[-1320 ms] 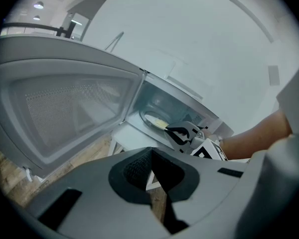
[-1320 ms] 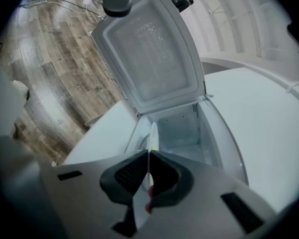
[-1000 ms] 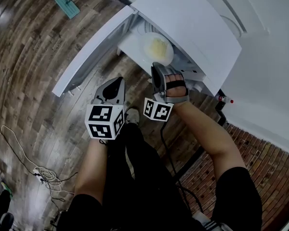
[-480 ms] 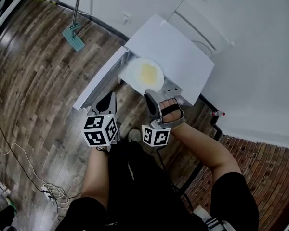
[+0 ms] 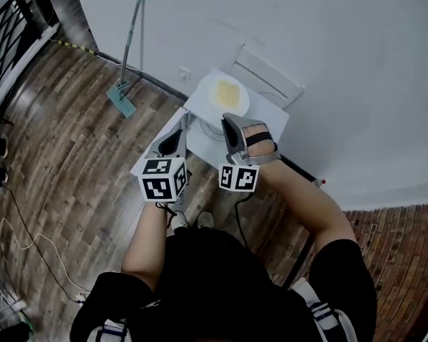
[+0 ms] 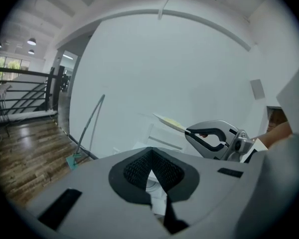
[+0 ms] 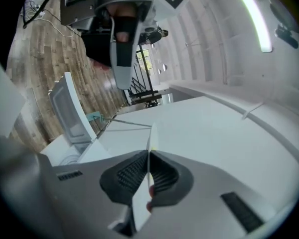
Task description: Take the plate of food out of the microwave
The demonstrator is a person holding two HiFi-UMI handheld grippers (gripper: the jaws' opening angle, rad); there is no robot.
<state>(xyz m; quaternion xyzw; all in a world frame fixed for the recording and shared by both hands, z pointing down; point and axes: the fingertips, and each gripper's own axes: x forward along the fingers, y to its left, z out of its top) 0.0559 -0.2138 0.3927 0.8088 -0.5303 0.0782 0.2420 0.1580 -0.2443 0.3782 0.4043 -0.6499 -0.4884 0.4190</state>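
Right gripper view: jaws clamped on the plate's rim.
The right gripper (image 7: pixel 149 153) pinches the plate (image 7: pixel 151 136), seen edge-on. Only the head view shows the yellow food (image 5: pixel 228 91) on it, at 12 o'clock from the gripper, outside the microwave (image 5: pixel 271 116). The left gripper (image 6: pixel 151 152) has its jaws together, empty, with the plate at its 2 o'clock.

A floor (image 5: pixel 64 155) of dark wood planks is seen, bordered at the right by a brick-patterned strip (image 5: pixel 406 262). A white microwave (image 5: pixel 271 112) is set on it against the wall, with its door (image 7: pixel 70 114) swung open. A teal mop head (image 5: pixel 121 99) is rested on the planks nearby, its handle leaned on the wall. A pale cable (image 5: pixel 30 239) is trailed across the left side.
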